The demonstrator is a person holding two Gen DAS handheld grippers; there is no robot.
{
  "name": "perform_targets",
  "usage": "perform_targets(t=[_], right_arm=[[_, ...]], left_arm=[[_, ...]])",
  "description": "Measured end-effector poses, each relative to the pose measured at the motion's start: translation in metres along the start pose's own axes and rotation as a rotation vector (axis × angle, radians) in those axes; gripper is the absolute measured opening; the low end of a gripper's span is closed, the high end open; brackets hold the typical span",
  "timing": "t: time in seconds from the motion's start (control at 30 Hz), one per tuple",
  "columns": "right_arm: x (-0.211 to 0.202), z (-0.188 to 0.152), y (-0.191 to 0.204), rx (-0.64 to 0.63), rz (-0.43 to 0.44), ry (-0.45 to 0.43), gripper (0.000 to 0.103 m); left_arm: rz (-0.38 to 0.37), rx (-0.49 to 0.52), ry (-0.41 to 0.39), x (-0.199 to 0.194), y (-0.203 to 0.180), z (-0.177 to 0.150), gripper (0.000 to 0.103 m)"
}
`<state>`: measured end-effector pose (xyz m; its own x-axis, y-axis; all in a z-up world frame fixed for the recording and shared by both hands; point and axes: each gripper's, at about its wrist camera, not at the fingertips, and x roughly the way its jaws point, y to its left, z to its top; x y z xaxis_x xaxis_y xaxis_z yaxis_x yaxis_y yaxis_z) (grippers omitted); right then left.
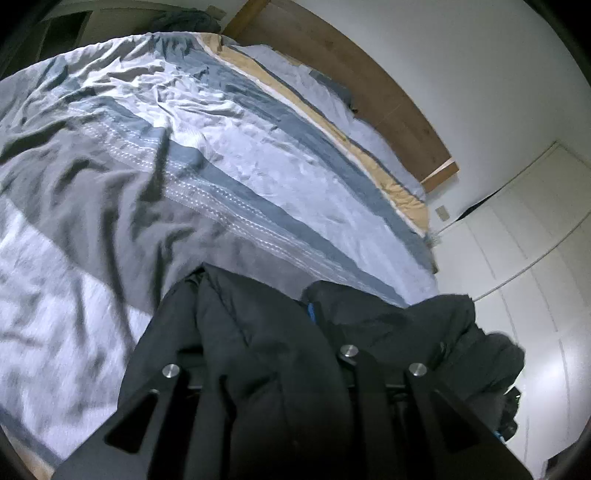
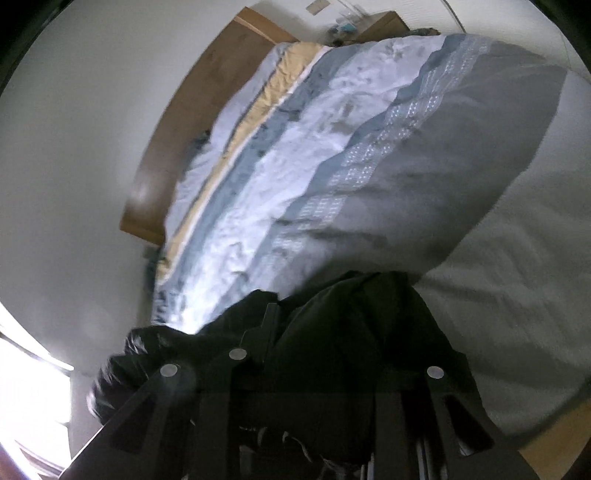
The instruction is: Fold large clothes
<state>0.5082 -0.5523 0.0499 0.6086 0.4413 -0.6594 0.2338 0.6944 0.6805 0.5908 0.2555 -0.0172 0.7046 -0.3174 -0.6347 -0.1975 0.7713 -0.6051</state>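
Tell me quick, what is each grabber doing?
Left gripper: closed on the black jacket.
Right gripper: closed on the black jacket too.

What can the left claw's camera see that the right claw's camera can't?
Only the left wrist view shows the white closet doors and a blue bit on the black jacket. Only the right wrist view shows a bright window and small clutter on a far shelf. Both show the striped duvet, the wooden headboard, and the jacket bunched over each claw, left and right.
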Motion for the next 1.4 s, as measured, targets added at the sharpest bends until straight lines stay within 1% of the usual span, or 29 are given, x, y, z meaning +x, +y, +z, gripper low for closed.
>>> perform_targets(t=[0.1, 0.23, 0.33, 0.43, 0.47, 0.5, 0.53, 0.57, 0.6, 0.7, 0.73, 0.8, 0.83, 0.9, 1.0, 1.17, 1.3, 1.4], right_arm=[[0.025, 0.003, -0.002, -0.035, -0.043, -0.001, 0.025], [0.048, 0.002, -0.01, -0.056, -0.06, 0.017, 0.024], [0.06, 0.003, -0.017, -0.055, -0.059, 0.029, 0.024], [0.062, 0.004, -0.02, -0.028, -0.051, 0.033, 0.026], [0.059, 0.005, -0.022, -0.006, -0.03, 0.024, 0.031], [0.055, 0.006, -0.024, 0.016, 0.0, 0.013, 0.042], [0.051, 0.006, -0.024, 0.028, 0.03, 0.01, 0.05], [0.049, 0.007, -0.024, 0.035, 0.062, 0.011, 0.067], [0.044, 0.008, -0.023, 0.033, 0.082, 0.005, 0.075], [0.035, 0.013, -0.015, 0.013, 0.079, -0.008, 0.08], [0.033, 0.014, -0.013, 0.013, 0.084, -0.011, 0.082], [0.026, 0.016, -0.011, 0.016, 0.092, -0.017, 0.086], [0.023, 0.018, -0.009, 0.015, 0.088, -0.021, 0.087], [0.013, 0.023, -0.01, 0.021, 0.079, -0.042, 0.091], [-0.002, 0.028, -0.013, 0.024, 0.064, -0.066, 0.092], [-0.024, 0.024, -0.006, 0.002, 0.055, -0.072, 0.092], [-0.039, 0.012, 0.009, -0.067, 0.035, -0.061, 0.092], [-0.051, -0.001, 0.021, -0.118, 0.023, -0.051, 0.093]], left_arm=[[0.032, 0.021, 0.012, 0.029, 0.005, 0.001, 0.018], [0.029, 0.02, 0.037, 0.059, 0.015, -0.002, 0.018], [0.02, 0.004, 0.051, 0.068, 0.02, -0.004, 0.018], [0.016, -0.013, 0.055, 0.066, 0.022, -0.003, 0.018], [0.011, -0.015, 0.054, 0.063, 0.021, -0.002, 0.019], [0.0, -0.02, 0.05, 0.059, 0.021, 0.0, 0.022], [-0.018, -0.032, 0.039, 0.054, 0.021, 0.002, 0.024], [-0.038, -0.049, 0.028, 0.046, 0.022, 0.004, 0.028], [-0.059, -0.069, 0.019, 0.042, 0.023, 0.006, 0.033], [-0.111, -0.13, 0.004, 0.03, 0.027, 0.013, 0.041], [-0.126, -0.146, 0.003, 0.026, 0.028, 0.015, 0.042], [-0.147, -0.169, 0.004, 0.02, 0.028, 0.018, 0.047], [-0.165, -0.187, 0.006, 0.016, 0.03, 0.02, 0.048], [-0.195, -0.208, 0.012, 0.009, 0.03, 0.023, 0.053], [-0.231, -0.233, 0.028, -0.003, 0.031, 0.025, 0.058], [-0.225, -0.243, 0.029, -0.027, 0.029, 0.029, 0.059], [-0.217, -0.248, -0.001, -0.056, 0.027, 0.039, 0.059], [-0.176, -0.223, -0.041, -0.083, 0.023, 0.045, 0.059]])
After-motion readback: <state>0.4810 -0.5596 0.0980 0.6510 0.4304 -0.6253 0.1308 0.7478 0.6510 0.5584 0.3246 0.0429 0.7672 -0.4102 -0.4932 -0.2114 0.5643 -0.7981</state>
